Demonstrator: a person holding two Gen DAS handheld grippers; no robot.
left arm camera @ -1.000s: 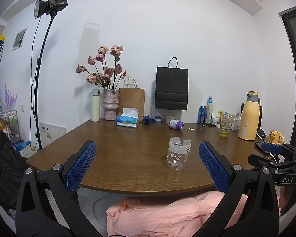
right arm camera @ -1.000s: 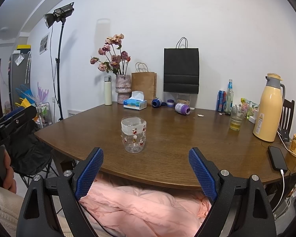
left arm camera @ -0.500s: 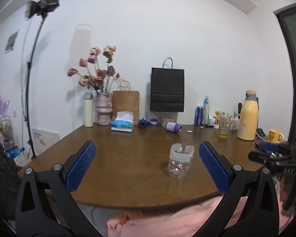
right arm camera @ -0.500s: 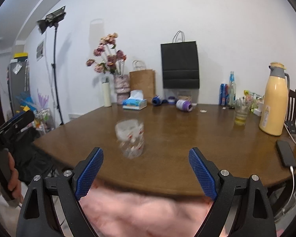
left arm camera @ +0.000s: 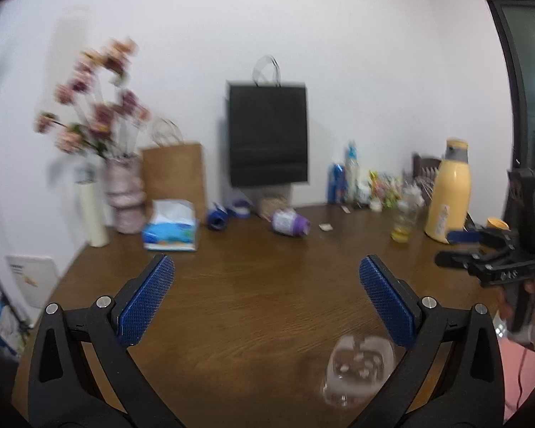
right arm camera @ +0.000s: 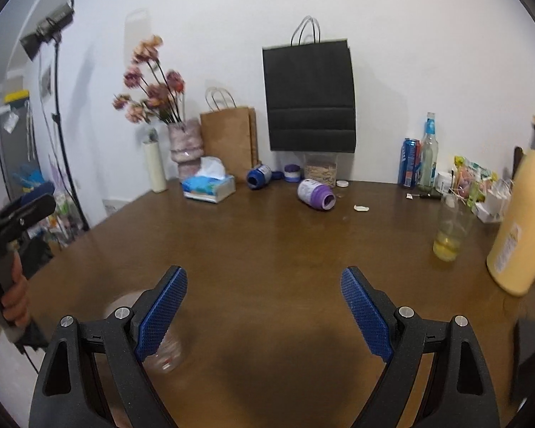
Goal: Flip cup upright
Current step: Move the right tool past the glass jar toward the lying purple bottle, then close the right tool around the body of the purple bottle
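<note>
A clear glass cup (left arm camera: pixel 356 371) with small red figures stands on the brown table (left arm camera: pixel 267 303) near its front edge. It looks mouth-down, but blur hides detail. My left gripper (left arm camera: pixel 265 262) is open above the table, with the cup low beside its right finger. My right gripper (right arm camera: pixel 264 273) is open too. In the right wrist view the cup (right arm camera: pixel 167 355) sits partly hidden behind its left finger. Neither gripper touches the cup. Each gripper also shows at the edge of the other's view, held by a hand (right arm camera: pixel 16 299).
A purple-lidded jar (right arm camera: pixel 315 194) and a blue one (right arm camera: pixel 258 176) lie on their sides at the back, next to a tissue box (right arm camera: pixel 208 187). A glass of yellow liquid (right arm camera: pixel 447 235), a yellow thermos (right arm camera: pixel 520 214) and a phone (right arm camera: pixel 524 349) stand at the right.
Both grippers have moved forward over the table, so the cup has dropped to the bottom of both views, beside the fingers. Both grippers stayed open.
</note>
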